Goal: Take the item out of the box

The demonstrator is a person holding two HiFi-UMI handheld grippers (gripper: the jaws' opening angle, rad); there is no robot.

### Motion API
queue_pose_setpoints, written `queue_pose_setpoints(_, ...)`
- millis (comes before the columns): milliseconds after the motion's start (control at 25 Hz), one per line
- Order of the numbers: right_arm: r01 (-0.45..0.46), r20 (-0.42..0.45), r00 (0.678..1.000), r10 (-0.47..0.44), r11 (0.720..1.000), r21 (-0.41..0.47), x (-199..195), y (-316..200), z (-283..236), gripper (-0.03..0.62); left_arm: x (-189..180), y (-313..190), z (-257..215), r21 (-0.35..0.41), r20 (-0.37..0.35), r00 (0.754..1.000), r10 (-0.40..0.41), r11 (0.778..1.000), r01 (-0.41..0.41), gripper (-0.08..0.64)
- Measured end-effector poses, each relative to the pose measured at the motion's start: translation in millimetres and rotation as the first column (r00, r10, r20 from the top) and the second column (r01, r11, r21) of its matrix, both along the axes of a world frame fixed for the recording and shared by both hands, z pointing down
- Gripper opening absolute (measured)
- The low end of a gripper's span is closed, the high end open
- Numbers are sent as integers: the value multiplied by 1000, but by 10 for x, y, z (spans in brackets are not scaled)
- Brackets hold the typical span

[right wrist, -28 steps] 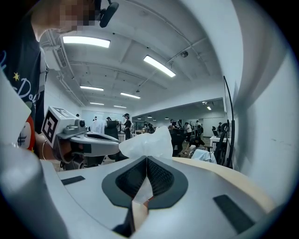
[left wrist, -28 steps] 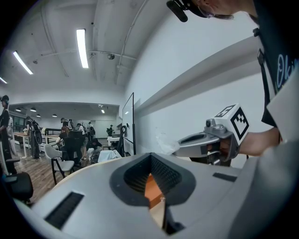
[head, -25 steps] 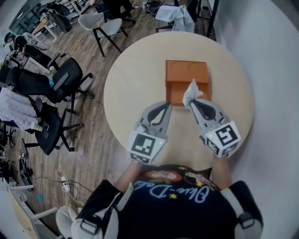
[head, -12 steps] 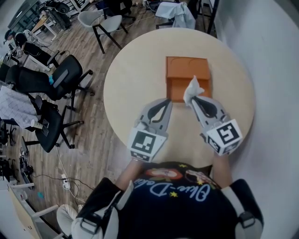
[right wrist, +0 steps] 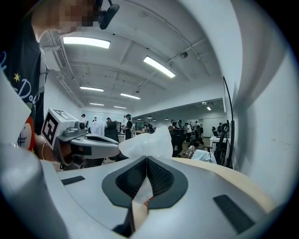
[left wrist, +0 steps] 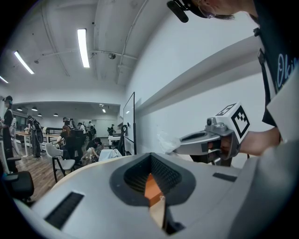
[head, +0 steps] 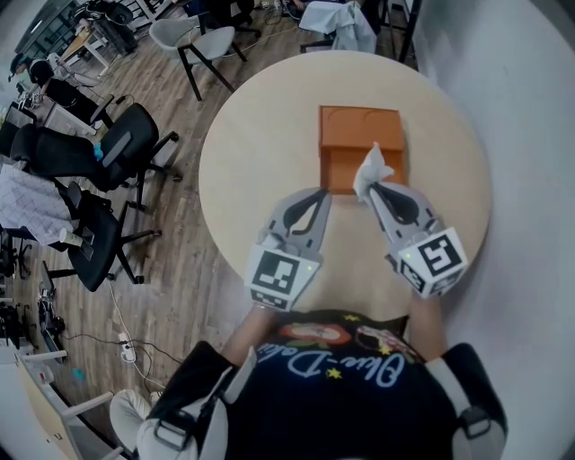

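An orange box (head: pixel 360 147) lies on the round beige table (head: pixel 260 135), just beyond both grippers. My right gripper (head: pixel 370 190) is shut on a white tissue (head: pixel 370 171), which sticks up over the box's near right corner; in the right gripper view the tissue (right wrist: pixel 145 144) rises from between the closed jaws. My left gripper (head: pixel 318 194) hovers at the box's near left corner with its jaws shut and nothing in them. In the left gripper view a sliver of the orange box (left wrist: pixel 152 188) shows through the jaw gap, with the right gripper (left wrist: pixel 180 140) and tissue (left wrist: pixel 166 140) off to the right.
Black office chairs (head: pixel 108 162) stand on the wooden floor left of the table. A light chair (head: pixel 193 45) and a cloth-draped chair (head: pixel 337 22) stand at the far side. A pale wall (head: pixel 530 135) runs close along the right.
The right gripper and its tissue have shifted very slightly. The left gripper has stayed where it was.
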State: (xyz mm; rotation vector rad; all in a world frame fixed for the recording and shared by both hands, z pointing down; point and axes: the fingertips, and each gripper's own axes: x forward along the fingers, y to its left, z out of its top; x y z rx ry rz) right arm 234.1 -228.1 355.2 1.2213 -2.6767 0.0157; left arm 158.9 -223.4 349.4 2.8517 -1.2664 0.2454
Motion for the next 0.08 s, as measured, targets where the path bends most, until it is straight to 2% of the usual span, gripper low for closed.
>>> queue_pose_setpoints(80,-2,1,1000,2,1000,2,1,-3,-5,2,-1,1,18,0,3,1000,-1,1000,1,-15)
